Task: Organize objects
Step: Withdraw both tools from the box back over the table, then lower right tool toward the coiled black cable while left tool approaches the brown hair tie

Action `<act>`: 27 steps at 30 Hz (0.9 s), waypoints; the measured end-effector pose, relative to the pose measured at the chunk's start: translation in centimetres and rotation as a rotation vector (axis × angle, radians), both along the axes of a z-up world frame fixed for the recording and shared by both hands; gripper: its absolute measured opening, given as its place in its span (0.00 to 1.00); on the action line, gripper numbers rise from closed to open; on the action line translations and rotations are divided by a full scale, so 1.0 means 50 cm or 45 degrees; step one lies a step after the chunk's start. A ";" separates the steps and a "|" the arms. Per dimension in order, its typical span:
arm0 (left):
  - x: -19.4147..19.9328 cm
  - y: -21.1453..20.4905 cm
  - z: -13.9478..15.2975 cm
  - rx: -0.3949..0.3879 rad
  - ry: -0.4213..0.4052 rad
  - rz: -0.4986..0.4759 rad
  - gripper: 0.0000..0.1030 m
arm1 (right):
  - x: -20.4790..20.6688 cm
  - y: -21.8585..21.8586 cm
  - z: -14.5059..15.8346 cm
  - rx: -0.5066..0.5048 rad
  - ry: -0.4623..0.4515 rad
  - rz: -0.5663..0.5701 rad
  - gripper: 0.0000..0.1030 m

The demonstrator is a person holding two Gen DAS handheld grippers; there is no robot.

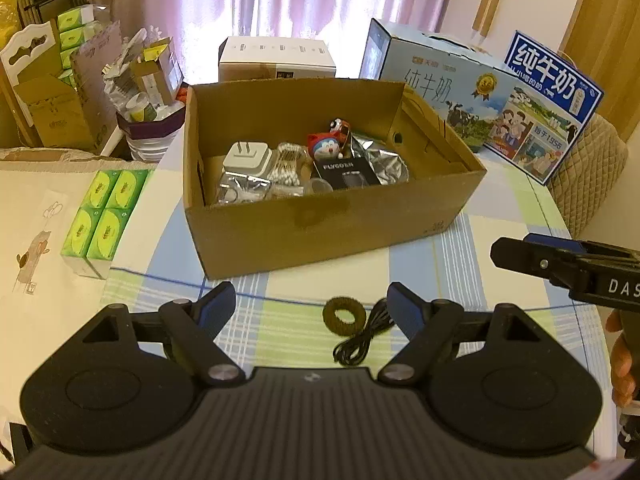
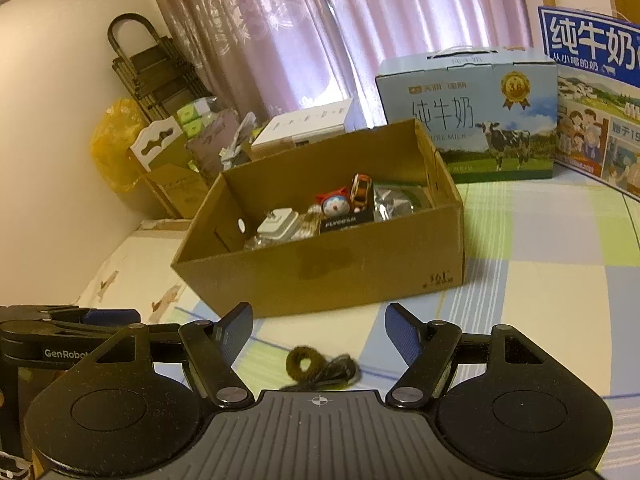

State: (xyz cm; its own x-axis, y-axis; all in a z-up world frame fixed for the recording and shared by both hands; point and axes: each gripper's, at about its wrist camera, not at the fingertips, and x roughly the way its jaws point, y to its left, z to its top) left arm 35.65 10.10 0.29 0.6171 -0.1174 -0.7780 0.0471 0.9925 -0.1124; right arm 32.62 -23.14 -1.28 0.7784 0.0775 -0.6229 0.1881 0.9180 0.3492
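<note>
Both the left hand-held gripper [image 1: 312,304] and the right hand-held gripper [image 2: 319,326] stood spread apart, holding nothing. Just ahead of them on the worktop lay a fuzzy olive-brown fabric hair ring [image 1: 341,316] touching a coiled thin black cable [image 1: 362,340]; both looked light and limp, so pinching the ring's band seemed best

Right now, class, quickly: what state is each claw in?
Left claw: open, holding nothing, above the hair tie and black cable.
Right claw: open, holding nothing.

You've got a brown cardboard box [image 1: 320,232], olive hair tie [image 1: 343,316], black cable [image 1: 360,340], blue-green checked bench [image 1: 500,280].
</note>
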 end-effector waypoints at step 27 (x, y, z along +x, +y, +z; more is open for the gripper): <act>-0.074 -0.012 -0.081 0.051 0.134 0.034 0.78 | -0.029 0.056 -0.103 -0.017 0.208 0.077 0.68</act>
